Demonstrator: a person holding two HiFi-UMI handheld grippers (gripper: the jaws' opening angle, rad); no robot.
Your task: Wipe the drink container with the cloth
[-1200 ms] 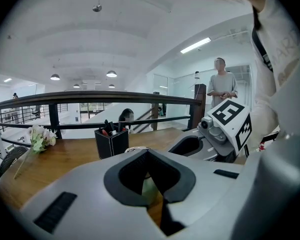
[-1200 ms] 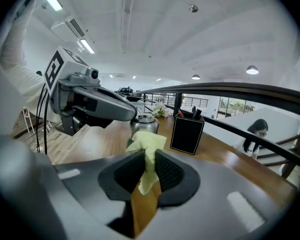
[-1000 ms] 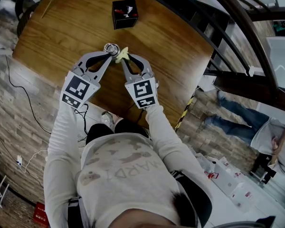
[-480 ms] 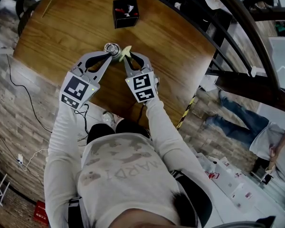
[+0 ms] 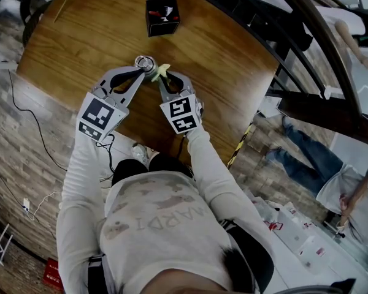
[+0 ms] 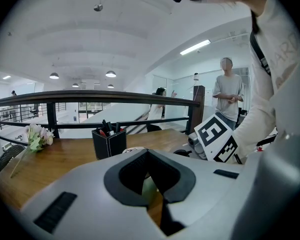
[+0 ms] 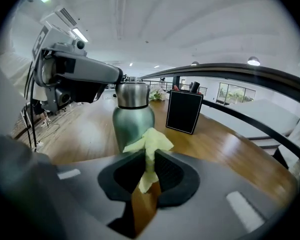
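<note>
- Right claw (image 7: 149,160) is pinched tight on a pale yellow-green cloth (image 7: 149,140). A crumpled tuft sticks out past the pads, and a short tail hangs down behind them.
- Left claw (image 5: 142,70) is closed on the bottle (image 7: 133,115), with its tips at the steel neck just under the cap. In the left gripper view a strip of green metal shows between the pads.
- Bottle stands upright on the wooden table (image 5: 73,38), near its middle. It has a green body and a bare steel neck and cap.
- Cloth tuft sits right in front of the bottle's lower body. Whether it touches the metal cannot be told.
- From the head view the two claws meet in a V at the bottle. The left one is on the cap, and the right one is just beside it with the cloth at its tip.
- Black pen holder (image 5: 162,16) stands farther out on the table, well apart from the bottle, with pens upright in it.
- Pale flowers (image 6: 37,134) show near the table's edge, at the left of the left gripper view.
- Dark railing (image 7: 225,73) curves round the table's far side.
- Person (image 6: 229,91) in a light shirt stands beyond the railing, hands together in front.
- White sleeves (image 5: 80,182) run from the wearer's shoulders to both claws.
</note>
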